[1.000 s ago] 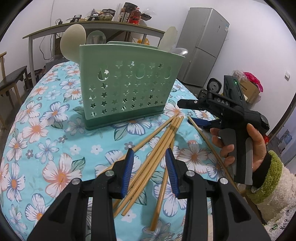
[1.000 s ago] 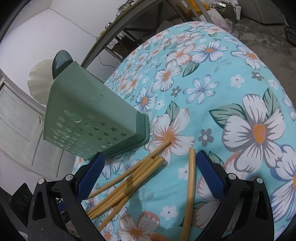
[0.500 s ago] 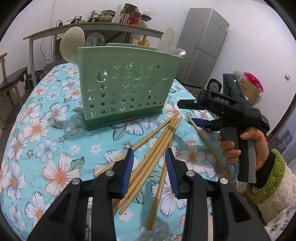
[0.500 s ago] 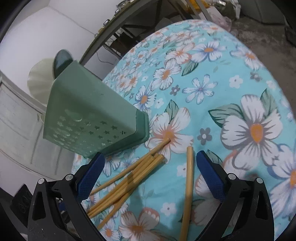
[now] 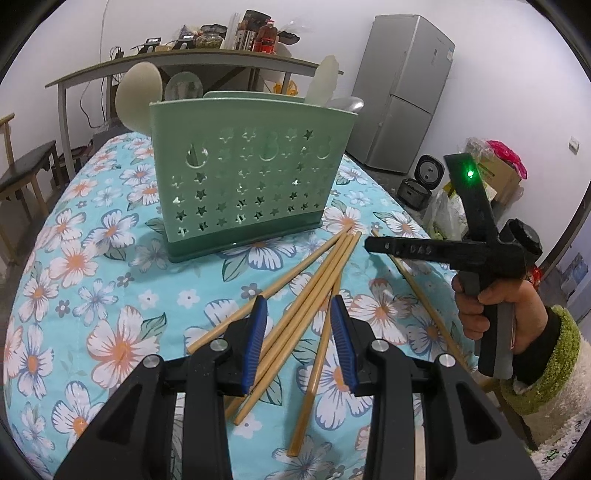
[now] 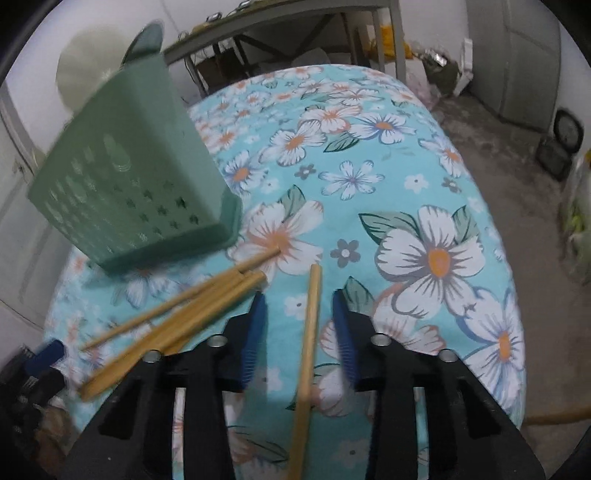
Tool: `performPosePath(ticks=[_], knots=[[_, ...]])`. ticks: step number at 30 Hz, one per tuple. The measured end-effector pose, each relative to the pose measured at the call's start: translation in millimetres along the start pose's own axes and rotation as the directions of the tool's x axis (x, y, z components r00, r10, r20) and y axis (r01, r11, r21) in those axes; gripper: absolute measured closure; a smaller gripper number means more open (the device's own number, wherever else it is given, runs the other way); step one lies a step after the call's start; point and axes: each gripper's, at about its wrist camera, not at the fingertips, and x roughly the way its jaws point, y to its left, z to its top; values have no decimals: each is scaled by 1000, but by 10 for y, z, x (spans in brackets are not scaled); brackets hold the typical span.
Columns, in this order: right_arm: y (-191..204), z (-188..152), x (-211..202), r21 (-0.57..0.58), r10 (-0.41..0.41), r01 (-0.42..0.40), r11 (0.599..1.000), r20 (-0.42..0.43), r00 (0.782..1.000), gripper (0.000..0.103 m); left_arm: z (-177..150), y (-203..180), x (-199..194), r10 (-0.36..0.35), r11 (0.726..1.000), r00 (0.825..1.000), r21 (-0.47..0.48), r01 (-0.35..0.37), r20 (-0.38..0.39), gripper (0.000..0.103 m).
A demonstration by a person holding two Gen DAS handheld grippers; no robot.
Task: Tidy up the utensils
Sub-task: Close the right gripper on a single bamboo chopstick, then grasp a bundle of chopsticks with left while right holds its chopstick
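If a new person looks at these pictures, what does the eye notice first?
First, the green holder standing on the flowered tablecloth, spoons rising from it. In front, bamboo chopsticks lie fanned between the open left gripper. The right gripper is open around one separate chopstick.

Home kitchen or dining room. Fridge [image 5: 402, 92] against white wall. Rice cooker [image 5: 428, 171] on bare concrete floor. Long shelf-table [image 5: 177, 61] behind, crowded with bottles [image 5: 264, 35] and jars. Floral tablecloth [image 5: 92, 258] on table. Green utensil caddy [image 5: 251, 177], chopsticks [image 5: 314, 280]. Wooden bench [image 5: 26, 166] at left.
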Motion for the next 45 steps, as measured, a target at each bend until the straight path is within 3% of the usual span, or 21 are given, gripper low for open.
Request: performPosePath(ticks=[3,7,15,21,26,32,40,45], knots=[[-65,-28,-12,3,-13,13,1000,-4,1000,93,20,-29,15,10,1000,1000,16,-10,0,69],[-202,-67,-65,58,37,-37,998,-7,999,98,80,-106,87,17,998,1000,65,-17,-2,69],[-347,-152,-146,136,115,-115,984,10,993,98,345,-403,406,3,978,1000,211,-4,8,69],[-448,-171,-123,181,181,-180,967,14,983,98,536,-622,823,-15,956,999,292,25,-34,69],[-470,-183,-121,190,214,-213,958,17,977,98,601,-769,1140,0,935,996,353,31,-88,69],[-508,-173,-103,209,237,-235,949,17,971,98,595,-942,1438,68,887,991,461,-8,-114,77],[-534,-181,-109,215,251,-251,944,25,968,98,597,-969,1535,95,870,990,493,-30,-106,87],[-554,-192,-122,220,257,-257,941,27,966,98,609,-987,1500,87,865,992,500,-32,-87,88]])
